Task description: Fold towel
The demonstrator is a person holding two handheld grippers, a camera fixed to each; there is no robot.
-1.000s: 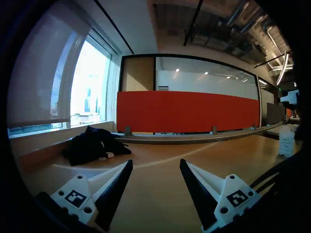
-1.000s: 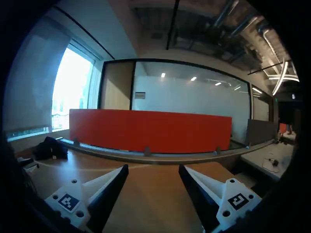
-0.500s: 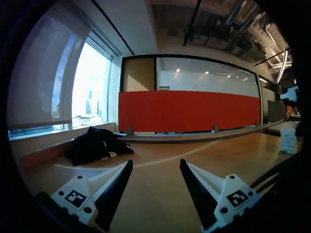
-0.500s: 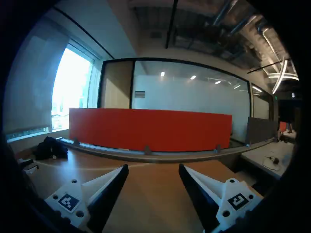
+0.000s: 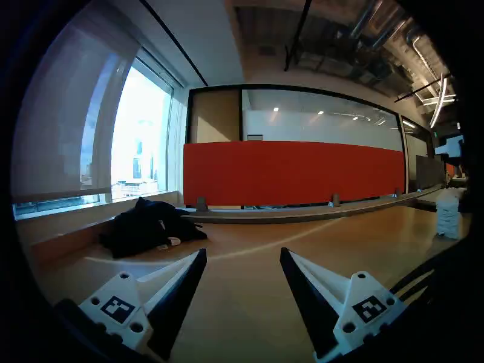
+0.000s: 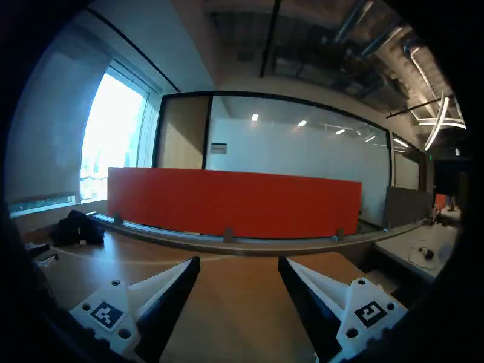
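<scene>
1. Where the wooden surface (image 5: 254, 302) spreads wide, a red divider (image 5: 290, 172) lines its far edge.
2. A crumpled dark cloth (image 5: 148, 227), perhaps the towel, lies far left by the window.
3. The left gripper (image 5: 242, 250) and right gripper (image 6: 239, 258) hover released, grasping nothing.

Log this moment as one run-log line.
left claw open, empty | right claw open, empty | black crumpled cloth heap on wooden desk, untouched | fold not begun

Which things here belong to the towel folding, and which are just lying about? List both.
For the job: left gripper and right gripper, both open and empty; dark crumpled cloth, possibly the towel.
Lying about: white object, too blurred to identify; red divider.
</scene>
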